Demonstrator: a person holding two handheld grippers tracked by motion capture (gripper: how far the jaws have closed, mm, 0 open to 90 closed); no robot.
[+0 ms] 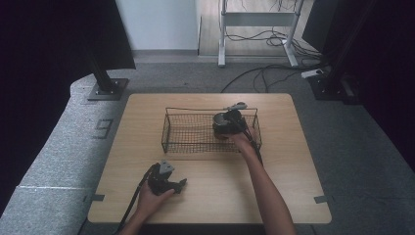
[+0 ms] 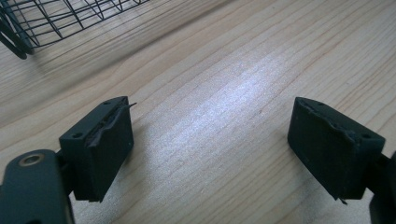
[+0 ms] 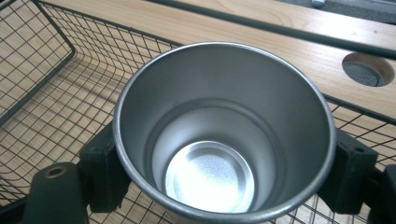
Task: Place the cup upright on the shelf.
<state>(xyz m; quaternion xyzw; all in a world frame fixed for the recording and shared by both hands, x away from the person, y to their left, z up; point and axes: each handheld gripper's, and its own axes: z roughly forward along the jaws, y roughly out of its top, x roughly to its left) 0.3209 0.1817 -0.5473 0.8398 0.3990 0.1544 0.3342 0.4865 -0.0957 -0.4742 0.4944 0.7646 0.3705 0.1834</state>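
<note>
- Here, the right gripper (image 1: 226,122) sits inside the wire basket (image 1: 169,134), near the basket's right end as the high view shows it
- Its two black jaws press against opposite sides of a metal cup (image 3: 224,135), one on each flank just below the rim, so the cup is pinched between them
- The cup stands upright with its mouth open toward the camera of the right gripper view; the inside is bare, with a shiny round bottom
- Whether the cup's base rests on the basket's mesh floor or hangs just above it cannot be told
- The basket stands on the far half of the wooden table (image 1: 293,196), roughly centred from left to right
- The left gripper (image 1: 182,184) lies low over the near left part of the table, well apart from the basket, held in the person's left hand (image 1: 151,200)
- In the left gripper view its jaws stand wide apart with only bare wood between them, and a corner of the basket (image 2: 28,28) shows at the upper left
- A round hole (image 3: 368,69) in the table lies just beyond the basket's far rim in the right gripper view
</note>
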